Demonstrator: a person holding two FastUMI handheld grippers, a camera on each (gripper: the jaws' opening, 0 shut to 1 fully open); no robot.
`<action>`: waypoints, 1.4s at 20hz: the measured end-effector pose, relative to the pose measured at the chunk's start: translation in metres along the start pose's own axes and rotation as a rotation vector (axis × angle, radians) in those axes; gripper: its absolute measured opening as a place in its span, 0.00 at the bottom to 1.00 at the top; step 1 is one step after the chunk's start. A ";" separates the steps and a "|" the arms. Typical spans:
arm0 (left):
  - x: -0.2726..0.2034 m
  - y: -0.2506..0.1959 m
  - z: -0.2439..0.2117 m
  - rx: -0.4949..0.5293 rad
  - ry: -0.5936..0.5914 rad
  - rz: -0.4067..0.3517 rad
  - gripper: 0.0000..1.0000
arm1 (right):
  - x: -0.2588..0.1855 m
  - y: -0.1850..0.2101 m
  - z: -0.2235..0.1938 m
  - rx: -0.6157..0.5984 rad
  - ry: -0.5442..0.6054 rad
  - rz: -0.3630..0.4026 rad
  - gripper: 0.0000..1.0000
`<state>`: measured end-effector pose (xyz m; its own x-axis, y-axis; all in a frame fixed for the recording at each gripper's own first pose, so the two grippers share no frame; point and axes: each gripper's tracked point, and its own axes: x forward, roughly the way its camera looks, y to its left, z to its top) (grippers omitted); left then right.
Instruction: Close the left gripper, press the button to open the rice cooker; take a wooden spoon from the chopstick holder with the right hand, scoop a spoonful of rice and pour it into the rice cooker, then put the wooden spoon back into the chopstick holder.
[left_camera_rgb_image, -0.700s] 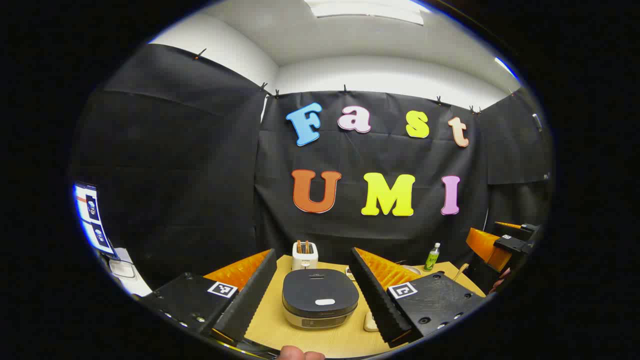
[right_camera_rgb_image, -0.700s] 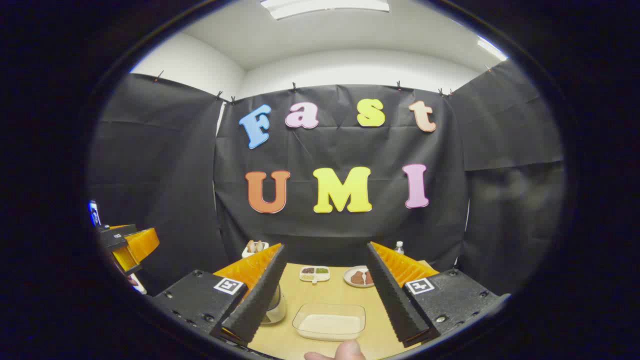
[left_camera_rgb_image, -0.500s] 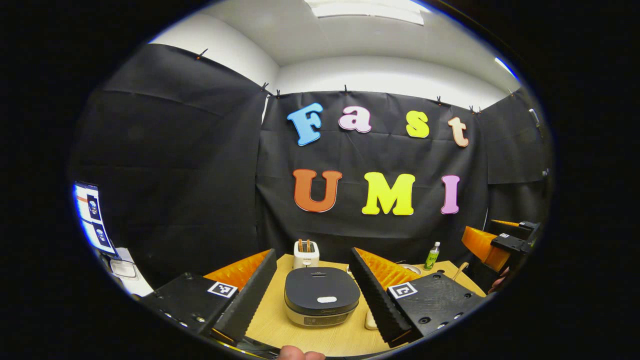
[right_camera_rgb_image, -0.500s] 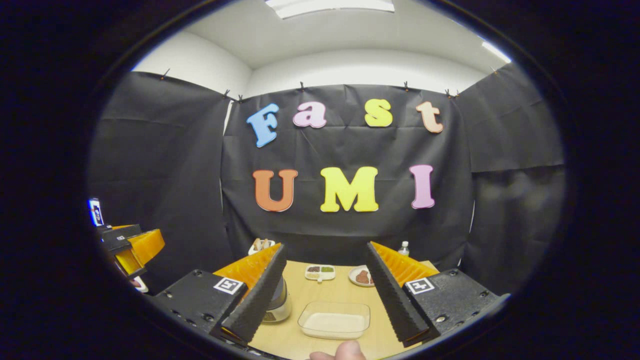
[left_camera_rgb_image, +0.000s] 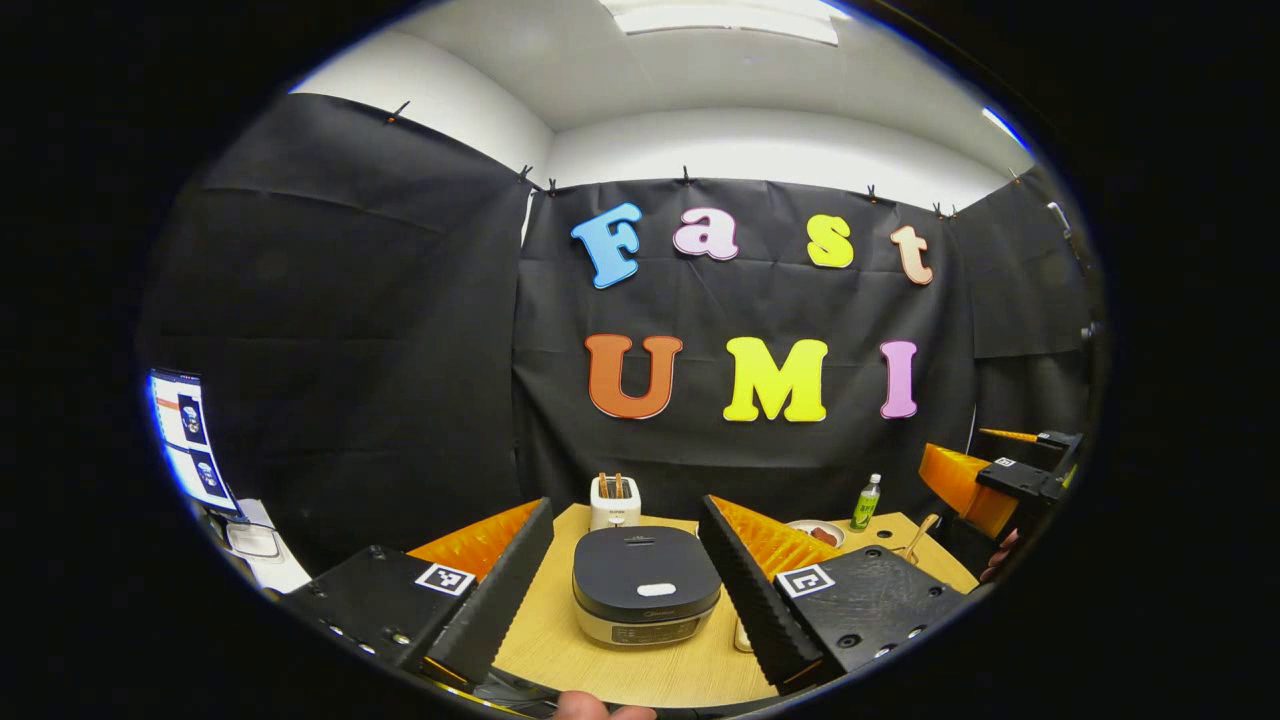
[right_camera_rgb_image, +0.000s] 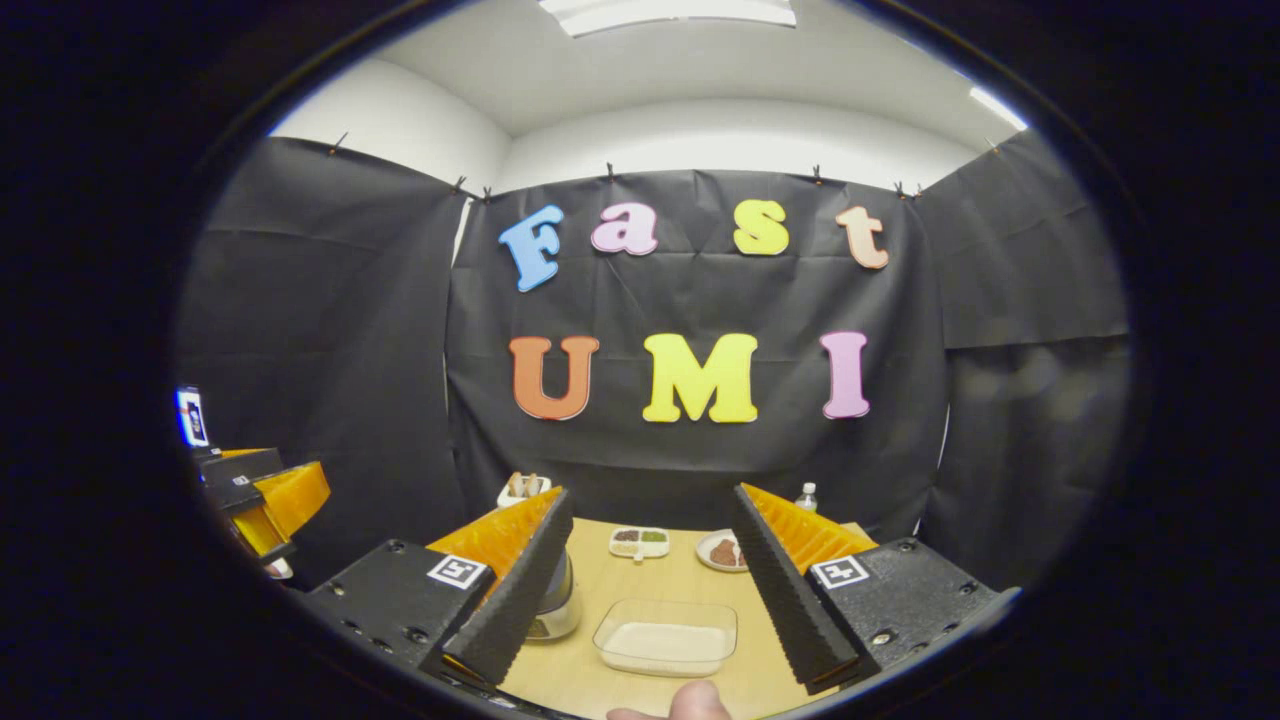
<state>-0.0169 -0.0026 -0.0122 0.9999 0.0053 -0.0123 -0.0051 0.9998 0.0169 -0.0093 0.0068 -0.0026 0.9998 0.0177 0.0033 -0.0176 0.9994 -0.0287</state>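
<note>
In the left gripper view, the left tongs (left_camera_rgb_image: 625, 575) are held above the near edge of the wooden worktop (left_camera_rgb_image: 545, 640), and their two fingers stand wide apart with nothing between them. Framed between the fingers stands the rice cooker (left_camera_rgb_image: 646, 598), with its dark lid down and flat. The pale button (left_camera_rgb_image: 656, 589) sits on the front part of the lid, and the tongs are not touching it. Behind the cooker, near the wall, there is a white toaster (left_camera_rgb_image: 614, 501) with two slices in its slots. More to the right a green bottle (left_camera_rgb_image: 865, 503) stands upright, and just beside it a plate (left_camera_rgb_image: 822, 531) with some brown food. A wooden spoon (left_camera_rgb_image: 919, 536) handle rises tilted at the right end of the worktop; what holds it is hidden. The right tongs (left_camera_rgb_image: 1000, 470) hang at the far right edge, well apart from the cooker.

In the right gripper view, the right tongs (right_camera_rgb_image: 650, 575) are also spread open and empty. Between the fingers lies a clear container of rice (right_camera_rgb_image: 665, 640), low and rectangular. A glass jar (right_camera_rgb_image: 556, 605) stands just beside the left finger, partly hidden by it. Farther back are a small divided dish (right_camera_rgb_image: 639, 541) and the plate (right_camera_rgb_image: 722, 551). A fingertip (right_camera_rgb_image: 690, 703) shows at the bottom edge.
</note>
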 end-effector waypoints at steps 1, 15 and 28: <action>0.002 -0.001 -0.002 0.001 0.005 -0.004 0.94 | 0.002 -0.001 -0.002 -0.002 0.003 -0.001 1.00; 0.021 -0.019 -0.020 -0.016 0.050 -0.024 0.94 | 0.003 -0.044 -0.020 -0.002 0.025 -0.088 1.00; 0.035 -0.038 -0.057 -0.023 0.166 -0.053 0.76 | 0.032 -0.077 -0.039 -0.016 0.061 -0.107 1.00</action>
<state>0.0172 -0.0392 -0.0703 0.9830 -0.0471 -0.1776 0.0459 0.9989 -0.0111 0.0238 -0.0711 -0.0390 0.9944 -0.0910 -0.0535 0.0885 0.9950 -0.0471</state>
